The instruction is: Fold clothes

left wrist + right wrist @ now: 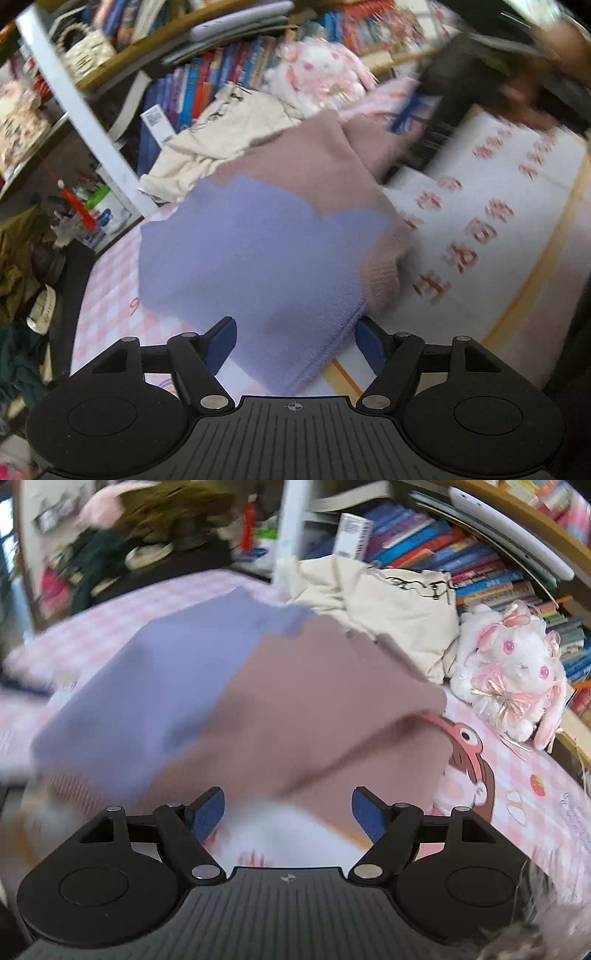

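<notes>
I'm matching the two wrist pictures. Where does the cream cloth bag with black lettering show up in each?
Left wrist: the cream cloth bag lies upper left of centre, behind the lilac and mauve sweater, below the books.
Right wrist: the bag sits upper right of centre, behind the sweater.
Shared landmark: the white and pink plush rabbit, beside the bag.

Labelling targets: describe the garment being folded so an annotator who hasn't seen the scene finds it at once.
Start at the bookshelf behind the pink checked bed cover. On that cover, in front of a crumpled cream garment, lies the knit sweater. Unlike its plain cream neighbour, it is two-tone: lavender on one part, dusty pink on the other, meeting in a jagged line.
</notes>
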`<state>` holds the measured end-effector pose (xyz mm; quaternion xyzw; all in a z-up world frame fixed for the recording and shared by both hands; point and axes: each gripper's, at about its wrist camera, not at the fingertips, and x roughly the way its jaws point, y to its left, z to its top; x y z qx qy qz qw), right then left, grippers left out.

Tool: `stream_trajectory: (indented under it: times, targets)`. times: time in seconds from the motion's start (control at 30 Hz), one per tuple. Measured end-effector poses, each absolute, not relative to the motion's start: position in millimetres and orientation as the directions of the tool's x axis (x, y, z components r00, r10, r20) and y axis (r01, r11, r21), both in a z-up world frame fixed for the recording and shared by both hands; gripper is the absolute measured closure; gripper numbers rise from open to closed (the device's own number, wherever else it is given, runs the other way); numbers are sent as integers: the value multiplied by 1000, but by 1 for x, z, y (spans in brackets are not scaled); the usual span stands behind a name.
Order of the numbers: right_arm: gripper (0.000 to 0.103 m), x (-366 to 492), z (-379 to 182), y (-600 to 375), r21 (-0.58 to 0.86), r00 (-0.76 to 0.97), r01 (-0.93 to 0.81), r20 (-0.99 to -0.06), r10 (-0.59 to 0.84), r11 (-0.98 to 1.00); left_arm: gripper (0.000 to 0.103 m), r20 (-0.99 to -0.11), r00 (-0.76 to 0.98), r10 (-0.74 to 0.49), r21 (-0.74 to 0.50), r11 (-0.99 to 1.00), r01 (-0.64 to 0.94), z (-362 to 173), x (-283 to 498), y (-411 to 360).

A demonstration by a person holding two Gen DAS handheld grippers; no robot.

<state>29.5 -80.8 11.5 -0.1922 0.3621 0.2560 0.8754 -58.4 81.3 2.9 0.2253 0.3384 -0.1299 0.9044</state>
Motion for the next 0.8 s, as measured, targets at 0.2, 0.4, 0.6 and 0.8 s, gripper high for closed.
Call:
stream_trajectory:
  times: [0.2, 0.4, 0.6, 0.8]
  targets:
    - [19, -16, 9, -74, -195, 589, -691, -711, 385, 696, 95, -547, 829, -112, 173, 954, 243, 49, -27, 98]
    - [5, -16, 13, -46, -215, 658, -654, -634, 405, 726, 95, -349, 918, -191, 109, 964, 242, 116, -24, 94]
    - [15, 11, 10, -37, -123, 696, -543, -619, 363, 831, 95, -290, 929, -231, 57, 965, 257, 137, -30, 93]
    - [96, 21, 19, -67, -117, 731, -443, -621, 282, 889, 96, -309, 938, -155, 65, 981, 183, 130, -38, 112]
